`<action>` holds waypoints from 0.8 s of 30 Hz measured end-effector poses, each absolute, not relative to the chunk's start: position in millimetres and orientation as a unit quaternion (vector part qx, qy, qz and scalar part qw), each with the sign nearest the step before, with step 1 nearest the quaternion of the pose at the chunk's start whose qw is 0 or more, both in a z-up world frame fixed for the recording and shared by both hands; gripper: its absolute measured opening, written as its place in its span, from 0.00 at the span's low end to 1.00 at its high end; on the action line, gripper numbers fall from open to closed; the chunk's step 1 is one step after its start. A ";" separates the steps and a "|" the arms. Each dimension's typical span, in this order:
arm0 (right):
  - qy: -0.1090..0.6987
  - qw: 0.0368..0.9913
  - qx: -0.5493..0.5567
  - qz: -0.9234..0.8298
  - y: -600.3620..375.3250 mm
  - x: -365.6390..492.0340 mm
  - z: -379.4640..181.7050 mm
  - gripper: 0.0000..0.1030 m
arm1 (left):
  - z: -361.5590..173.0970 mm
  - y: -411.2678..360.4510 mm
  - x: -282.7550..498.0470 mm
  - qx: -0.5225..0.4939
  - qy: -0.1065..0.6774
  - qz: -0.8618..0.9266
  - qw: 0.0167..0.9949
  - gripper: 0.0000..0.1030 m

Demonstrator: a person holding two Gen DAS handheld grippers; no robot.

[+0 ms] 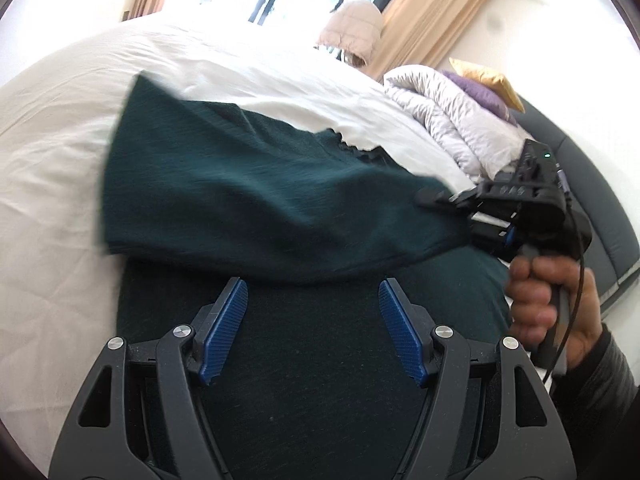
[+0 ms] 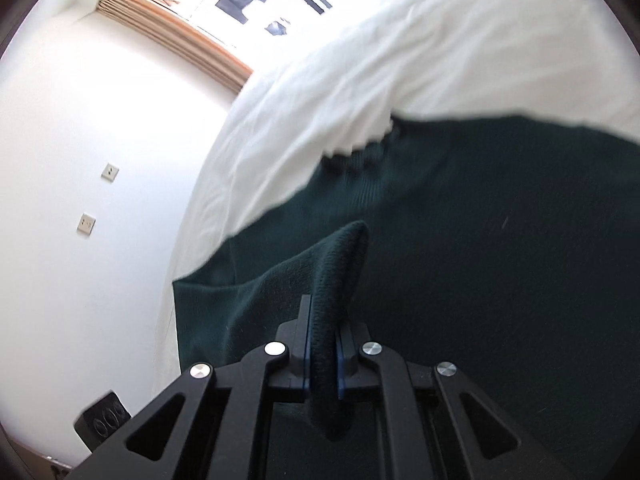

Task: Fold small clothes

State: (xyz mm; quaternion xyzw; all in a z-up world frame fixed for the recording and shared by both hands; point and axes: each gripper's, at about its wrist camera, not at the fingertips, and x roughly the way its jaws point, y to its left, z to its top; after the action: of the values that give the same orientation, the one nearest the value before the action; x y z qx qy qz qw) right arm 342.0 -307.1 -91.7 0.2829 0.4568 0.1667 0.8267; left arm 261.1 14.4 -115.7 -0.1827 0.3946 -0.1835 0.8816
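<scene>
Left wrist view shows the left gripper [image 1: 313,326] with its blue fingers [image 1: 224,330] spread wide and holding nothing, hovering just above the near part of a dark green garment [image 1: 248,188] spread on the white bed [image 1: 52,160]. The garment lies across the sheet with one flap raised and blurred, carried by the right gripper [image 1: 434,198] at the right side of the scene, the person's hand [image 1: 548,304] wrapped round its handle. A rolled quilt [image 1: 452,112] and two cushions (one purple, one gold) sit at the far right.

From the right wrist view, the right gripper [image 2: 323,344] is closed tight on a rounded fold of the knit fabric, pinched between both pads, with the rest of the garment [image 2: 480,240] hanging and lying beyond it toward the sheet.

The step in hand appears to be drawing this pinched edge across the body of the garment to make a fold. To do it well, the held edge should travel low and level so the cloth lays down without a bubble, and land square with the opposite edge. The free left gripper would do best pressing the near fabric flat so the lower layer does not drag along. Release only once the flap rests flat.
</scene>
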 end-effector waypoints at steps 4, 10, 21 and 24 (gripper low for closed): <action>0.450 0.837 0.279 0.135 -336.4 348.2 -83.0 0.09 | -128.7 18.4 259.9 -0.188 0.382 -0.182 0.886 0.65; 0.452 0.828 0.321 0.084 -388.3 347.5 -105.7 0.09 | -135.0 28.7 254.2 -0.210 0.364 -0.188 0.888 0.65; 0.482 0.822 0.296 0.066 -390.6 344.1 -133.1 0.13 | -117.9 45.4 256.0 -0.254 0.355 -0.172 0.883 0.65; 0.484 0.825 0.282 0.069 -388.2 345.8 -130.3 0.13 | -87.8 52.0 275.4 -0.244 0.331 -0.163 0.897 0.65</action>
State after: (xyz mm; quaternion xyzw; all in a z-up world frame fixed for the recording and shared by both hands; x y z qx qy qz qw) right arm 345.8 -388.2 -130.3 0.2824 0.4843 0.0694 0.8252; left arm 275.4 52.0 -87.8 -0.2444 0.3305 -0.1634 0.8968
